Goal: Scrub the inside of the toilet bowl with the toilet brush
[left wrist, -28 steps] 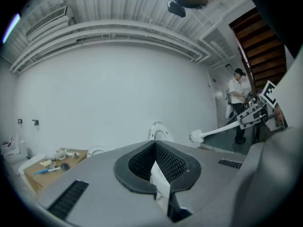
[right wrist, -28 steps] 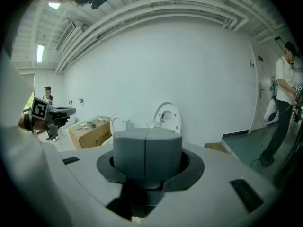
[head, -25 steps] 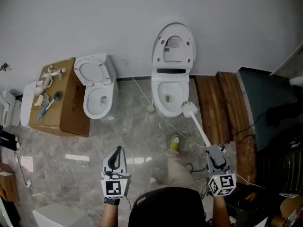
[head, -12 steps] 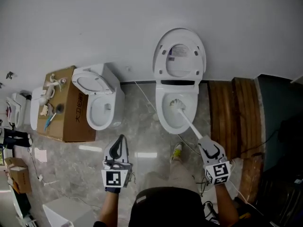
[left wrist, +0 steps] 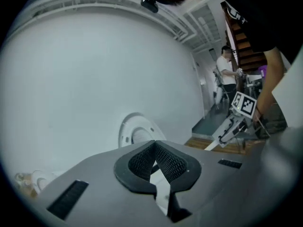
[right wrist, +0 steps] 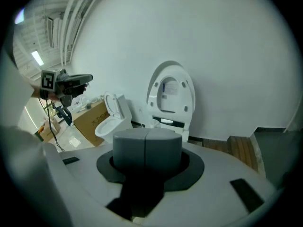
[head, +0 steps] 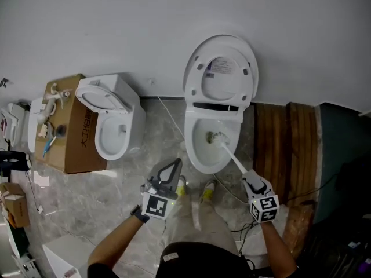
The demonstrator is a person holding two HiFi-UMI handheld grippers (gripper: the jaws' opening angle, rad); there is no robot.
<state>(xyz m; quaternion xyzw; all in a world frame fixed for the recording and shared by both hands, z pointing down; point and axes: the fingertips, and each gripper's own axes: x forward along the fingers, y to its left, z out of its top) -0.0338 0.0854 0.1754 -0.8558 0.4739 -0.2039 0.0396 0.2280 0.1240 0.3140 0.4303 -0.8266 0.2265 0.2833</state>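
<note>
The white toilet (head: 200,155) stands against the wall with its lid (head: 223,74) raised. The toilet brush (head: 218,138) has its bristle head down inside the bowl, and its white handle (head: 235,161) slants back toward me. My right gripper (head: 250,179) is shut on the handle's end; in the right gripper view its pads (right wrist: 147,148) press together and hide the handle. My left gripper (head: 174,165) is shut and holds nothing, hovering over the floor just left of the bowl's front. In the left gripper view its fingertips (left wrist: 155,144) meet in front of the lid (left wrist: 135,132).
A second, smaller toilet (head: 110,126) stands to the left, beside a cardboard box (head: 72,138) with small items on top. Wooden steps (head: 284,138) lie right of the bowl. A thin cable (head: 174,120) crosses the floor. My shoes (head: 207,189) are near the bowl's base.
The brush head went from the bowl's right rim down into the bowl. My left gripper moved right and forward, closer to the toilet. The head view shifted slightly.
</note>
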